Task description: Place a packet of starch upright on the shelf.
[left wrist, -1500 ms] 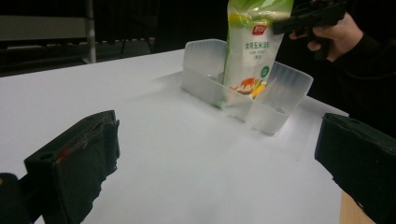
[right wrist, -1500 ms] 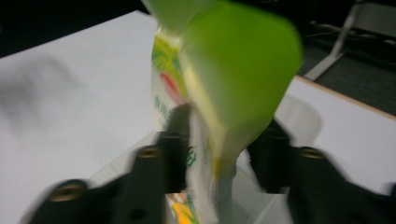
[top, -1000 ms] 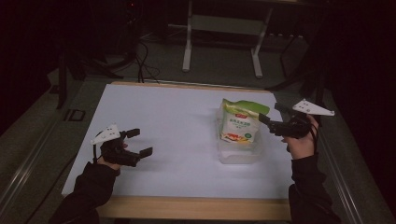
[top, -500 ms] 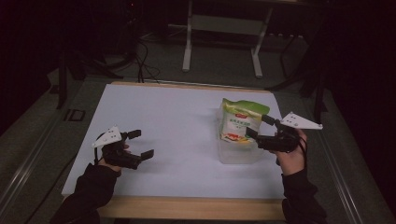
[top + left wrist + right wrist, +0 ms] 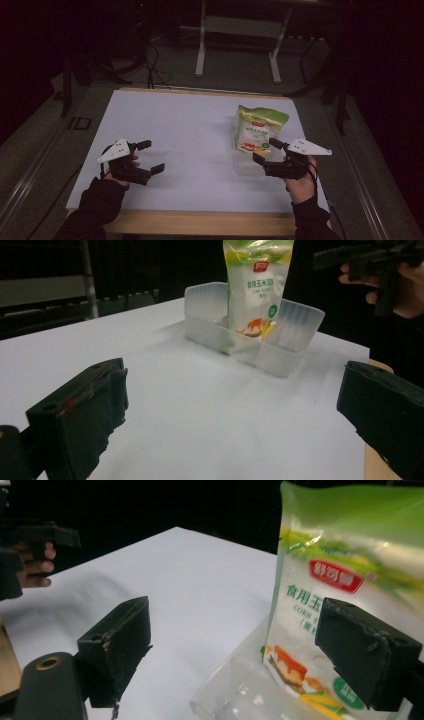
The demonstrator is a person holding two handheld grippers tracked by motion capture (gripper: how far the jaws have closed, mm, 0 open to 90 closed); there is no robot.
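The right tongs (image 5: 265, 151) hover with their jaws spread wide, gripping nothing, just at the near edge of a clear plastic tub (image 5: 248, 163). In the right gripper view the two black jaws frame the corner of that tub (image 5: 235, 695) and the lower part of a green and white pouch (image 5: 345, 575), one jaw in front of the pouch's printed face, without touching it as far as I can tell. The pouch (image 5: 258, 129) stands upright inside the tub, on the right half of the white table (image 5: 175, 130).

The left tongs (image 5: 150, 157) are released too, jaws far apart, low over the table near its front left corner and well apart from the tub. Their own view looks across bare white surface to the tub (image 5: 280, 347) and pouch (image 5: 256, 285), with the other hand (image 5: 400, 285) at the upper right.
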